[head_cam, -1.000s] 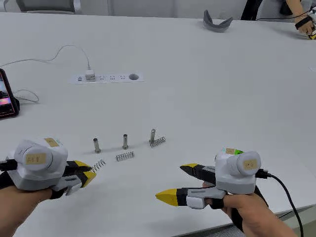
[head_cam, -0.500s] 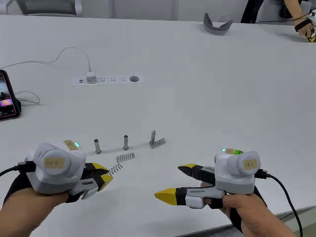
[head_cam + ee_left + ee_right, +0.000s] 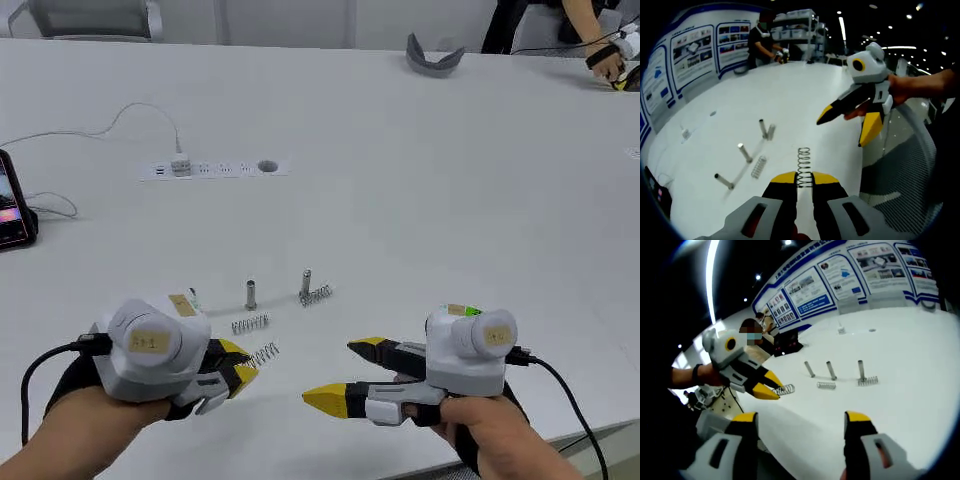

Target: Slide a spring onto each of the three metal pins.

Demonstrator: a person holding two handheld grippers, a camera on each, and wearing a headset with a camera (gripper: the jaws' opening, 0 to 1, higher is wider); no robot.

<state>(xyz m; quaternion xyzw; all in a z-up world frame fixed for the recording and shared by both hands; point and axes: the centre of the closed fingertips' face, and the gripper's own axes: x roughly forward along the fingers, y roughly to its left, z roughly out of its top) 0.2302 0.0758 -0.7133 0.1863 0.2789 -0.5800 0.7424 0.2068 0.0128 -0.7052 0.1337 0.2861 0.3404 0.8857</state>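
Left gripper view shows the left gripper with fingers pinching one spring by its end, the right gripper has fingers wide open, and all three pins stand bare beside two springs on the worktop, so nothing looks done yet.

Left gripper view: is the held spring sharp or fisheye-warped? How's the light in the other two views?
Left gripper view: the spring in the left gripper is sharp and near centre; the table edge bows toward the rim. Head view: even, bright light, faint shadow by the middle pin. Right gripper view: ceiling strip light flares, upper left dark, three pins readable.
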